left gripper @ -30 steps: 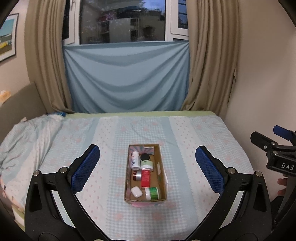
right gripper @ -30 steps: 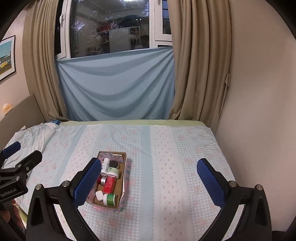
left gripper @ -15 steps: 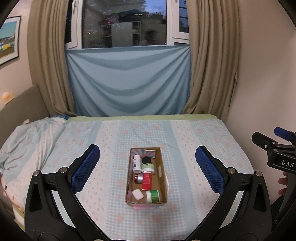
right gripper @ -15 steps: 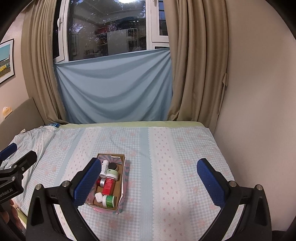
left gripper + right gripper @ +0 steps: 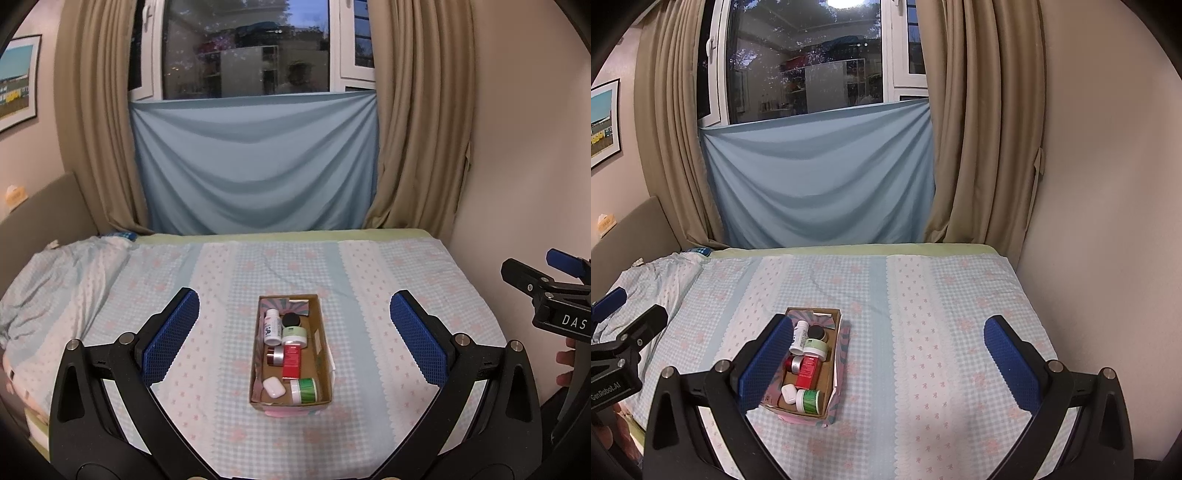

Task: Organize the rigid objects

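A small cardboard box point(image 5: 325, 354) sits on the bed, also in the right wrist view point(image 5: 833, 373). It holds a white bottle point(image 5: 272, 326), a black-lidded jar point(image 5: 291, 320), a pale green jar point(image 5: 294, 335), a red box point(image 5: 291, 363), a dark red jar point(image 5: 274, 356), a white earbud case point(image 5: 273, 387) and a green jar point(image 5: 304, 390). My left gripper point(image 5: 294, 339) is open and empty, well back from the box. My right gripper point(image 5: 886, 358) is open and empty, with the box by its left finger.
The bed has a checked blue and pink cover point(image 5: 942, 332). A rumpled quilt point(image 5: 55, 280) lies at the left. A wall point(image 5: 1108, 221) runs along the right edge. Curtains and a blue cloth point(image 5: 255, 166) hang behind. A headboard point(image 5: 40, 206) stands left.
Both grippers have drawn back and risen a little, so the box looks smaller and farther off. Both stay open. The box's contents have not moved.
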Available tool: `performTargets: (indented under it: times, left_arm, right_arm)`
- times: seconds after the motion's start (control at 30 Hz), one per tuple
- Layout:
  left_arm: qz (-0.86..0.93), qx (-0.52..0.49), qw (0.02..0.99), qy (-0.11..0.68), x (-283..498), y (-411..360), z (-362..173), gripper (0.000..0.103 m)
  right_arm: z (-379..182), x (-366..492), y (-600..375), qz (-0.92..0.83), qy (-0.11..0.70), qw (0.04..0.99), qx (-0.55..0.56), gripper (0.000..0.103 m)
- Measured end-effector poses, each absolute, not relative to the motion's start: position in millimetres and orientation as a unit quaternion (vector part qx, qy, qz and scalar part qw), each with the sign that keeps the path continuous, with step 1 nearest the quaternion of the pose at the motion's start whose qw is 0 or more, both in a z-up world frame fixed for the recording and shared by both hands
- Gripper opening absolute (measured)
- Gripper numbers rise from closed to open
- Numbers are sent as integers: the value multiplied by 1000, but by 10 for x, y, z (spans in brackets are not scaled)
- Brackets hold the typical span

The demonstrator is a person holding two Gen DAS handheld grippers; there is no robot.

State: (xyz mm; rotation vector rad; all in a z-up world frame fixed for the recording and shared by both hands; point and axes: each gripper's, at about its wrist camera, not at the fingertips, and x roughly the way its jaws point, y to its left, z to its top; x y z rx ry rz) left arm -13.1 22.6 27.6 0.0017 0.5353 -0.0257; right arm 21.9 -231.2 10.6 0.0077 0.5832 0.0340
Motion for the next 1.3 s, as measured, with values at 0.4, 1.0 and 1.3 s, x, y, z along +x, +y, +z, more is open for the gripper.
performTargets:
  times: [0.4,1.0,1.3]
  left_arm:
    - [-13,2,965,263,-164,235,294,103]
    - [-13,5,965,261,-97,181,325,103]
    - [-3,16,970,243,-130,112,289,103]
  right_arm:
    - [131,200,-2321,16,286,958,2,103]
    - [150,210,-2349,15,285,958,2,103]
    - [162,221,-2350,14,285,958,2,103]
